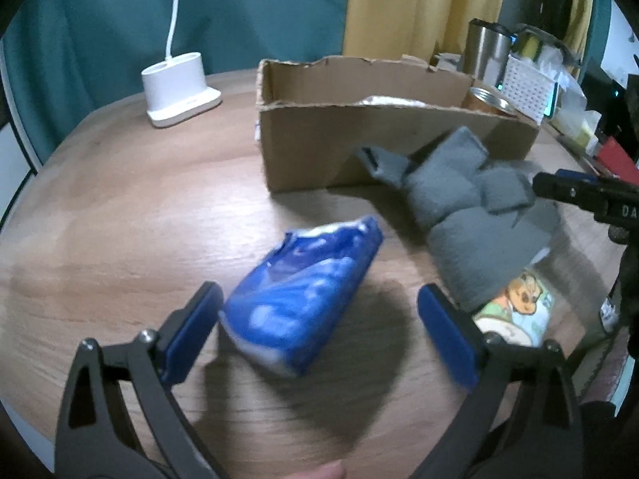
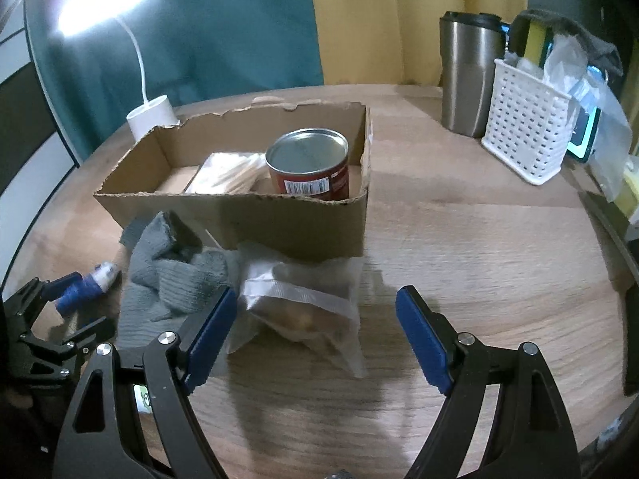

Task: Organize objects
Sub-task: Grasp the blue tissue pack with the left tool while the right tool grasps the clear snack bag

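Note:
In the left wrist view a blue-and-white soft packet lies on the wooden table between the fingers of my left gripper. The jaws stand wide open, with the packet close to the left pad. A grey knitted cloth lies to its right, partly over a cartoon-printed packet. In the right wrist view my right gripper is open around a clear bag of brownish pieces, which the right pad does not touch. Behind both stands an open cardboard box holding a red-labelled can and a pack of wooden sticks.
A white lamp base stands at the back left. A steel tumbler and a white perforated basket with bags stand at the back right. The table's rounded edge runs close on the right.

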Demonstrator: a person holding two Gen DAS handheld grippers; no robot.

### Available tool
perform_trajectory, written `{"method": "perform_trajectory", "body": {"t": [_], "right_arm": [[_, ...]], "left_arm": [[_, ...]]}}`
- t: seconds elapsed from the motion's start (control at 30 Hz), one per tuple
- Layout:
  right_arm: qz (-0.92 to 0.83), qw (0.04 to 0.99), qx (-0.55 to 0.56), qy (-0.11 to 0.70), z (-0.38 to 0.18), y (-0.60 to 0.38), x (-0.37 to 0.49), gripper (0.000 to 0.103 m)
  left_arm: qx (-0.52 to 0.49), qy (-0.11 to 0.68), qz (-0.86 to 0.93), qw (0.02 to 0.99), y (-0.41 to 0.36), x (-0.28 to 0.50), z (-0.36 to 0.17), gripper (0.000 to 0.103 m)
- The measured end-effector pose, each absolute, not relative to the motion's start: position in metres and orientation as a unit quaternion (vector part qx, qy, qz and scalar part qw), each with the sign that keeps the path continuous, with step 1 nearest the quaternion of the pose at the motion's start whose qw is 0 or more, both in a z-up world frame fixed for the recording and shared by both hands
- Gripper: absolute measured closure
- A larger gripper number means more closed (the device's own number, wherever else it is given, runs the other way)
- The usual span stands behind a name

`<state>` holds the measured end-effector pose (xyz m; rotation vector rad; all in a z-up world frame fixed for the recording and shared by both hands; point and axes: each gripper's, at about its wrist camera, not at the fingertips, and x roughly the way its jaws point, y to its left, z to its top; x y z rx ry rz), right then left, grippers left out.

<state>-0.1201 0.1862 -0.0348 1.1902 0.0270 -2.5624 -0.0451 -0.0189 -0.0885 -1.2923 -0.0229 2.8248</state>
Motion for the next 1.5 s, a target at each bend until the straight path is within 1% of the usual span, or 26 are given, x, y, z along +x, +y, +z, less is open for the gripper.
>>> {"method": "perform_trajectory", "body": {"t": [0.23, 0.47, 0.5, 0.53, 0.57, 0.6, 0.67, 0.7, 0.73, 0.87, 1.17, 1.5], "right_arm": [[-0.888, 0.168, 0.428, 0.007, -0.041, 0.181, -0.126, 0.019], [-0.885, 0.168, 0.435, 0.01, -0.046, 0.176, -0.128, 0.019], [-0.885, 0.169, 0.435, 0.01, -0.046, 0.176, -0.128, 0.021], [-0.884, 0.17, 0.436, 0.01, -0.046, 0.176, -0.128, 0.026], [-0.882, 0.172, 0.438, 0.009, -0.047, 0.176, -0.128, 0.028], [-0.882, 0.173, 0.438, 0.011, -0.047, 0.175, -0.127, 0.029], [-0.883, 0.173, 0.436, 0.015, -0.046, 0.174, -0.126, 0.031], [-0.883, 0.174, 0.435, 0.016, -0.046, 0.174, -0.126, 0.032], [-0.883, 0.175, 0.435, 0.015, -0.046, 0.174, -0.126, 0.033], [-0.884, 0.178, 0.433, 0.012, -0.046, 0.177, -0.122, 0.034], [-0.888, 0.169, 0.427, 0.013, -0.039, 0.187, -0.117, 0.035], [-0.896, 0.152, 0.416, 0.016, -0.027, 0.201, -0.115, 0.035]], "left_arm": [[-0.406, 0.018, 0.914, 0.02, -0.028, -0.051, -0.083, 0.004], [-0.432, 0.005, 0.9, 0.052, -0.03, -0.06, -0.088, 0.005], [-0.431, 0.007, 0.901, 0.055, -0.03, -0.06, -0.088, 0.005], [-0.43, 0.005, 0.901, 0.057, -0.03, -0.06, -0.088, 0.006], [-0.428, 0.006, 0.902, 0.059, -0.03, -0.059, -0.088, 0.009], [-0.426, 0.01, 0.903, 0.057, -0.03, -0.058, -0.088, 0.015], [-0.421, 0.016, 0.905, 0.054, -0.029, -0.057, -0.087, 0.021], [-0.42, 0.017, 0.906, 0.055, -0.029, -0.056, -0.087, 0.027], [-0.418, 0.02, 0.907, 0.055, -0.029, -0.056, -0.086, 0.031], [-0.419, 0.008, 0.906, 0.058, -0.033, -0.058, -0.083, 0.038], [-0.417, -0.016, 0.907, 0.059, -0.037, -0.059, -0.076, 0.041], [-0.395, -0.049, 0.916, 0.047, -0.052, -0.062, -0.063, 0.042]]}}
